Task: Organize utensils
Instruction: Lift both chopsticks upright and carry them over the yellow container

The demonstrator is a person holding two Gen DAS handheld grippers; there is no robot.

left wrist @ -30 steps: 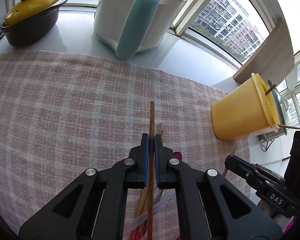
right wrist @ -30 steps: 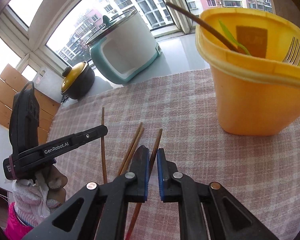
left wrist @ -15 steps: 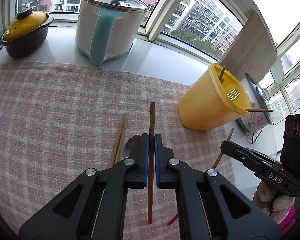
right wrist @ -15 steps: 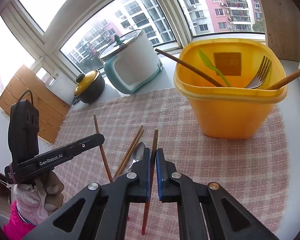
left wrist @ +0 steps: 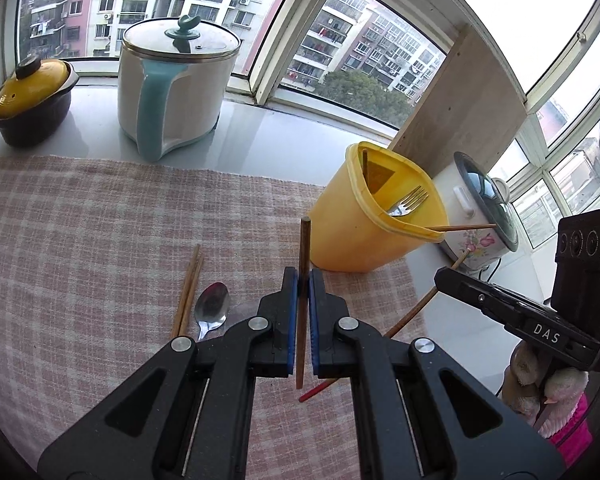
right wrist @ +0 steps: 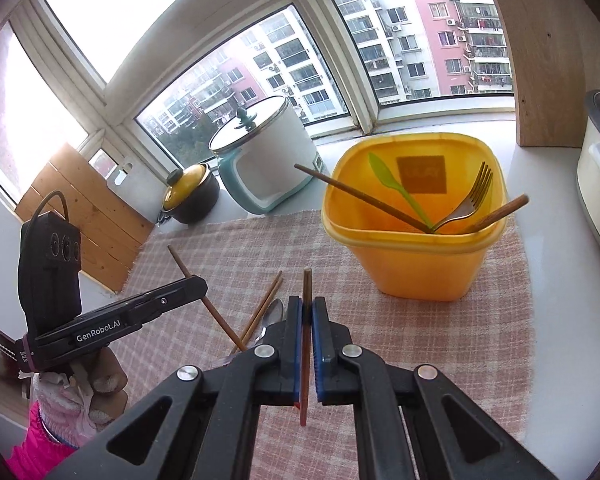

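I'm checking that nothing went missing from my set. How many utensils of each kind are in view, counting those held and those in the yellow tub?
Chopsticks: 6 (one in the left gripper, one in the right gripper, two on the cloth, two in the yellow tub)
Forks: 1
Metal spoons: 1
Green plastic spoons: 1
Total: 9

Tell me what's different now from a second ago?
Each hand-held gripper has lifted its chopstick off the cloth: the left hand-held gripper holds one chopstick, the right hand-held gripper another. The right one closed on its stick. The yellow bin, spoon and chopstick pair stayed put.
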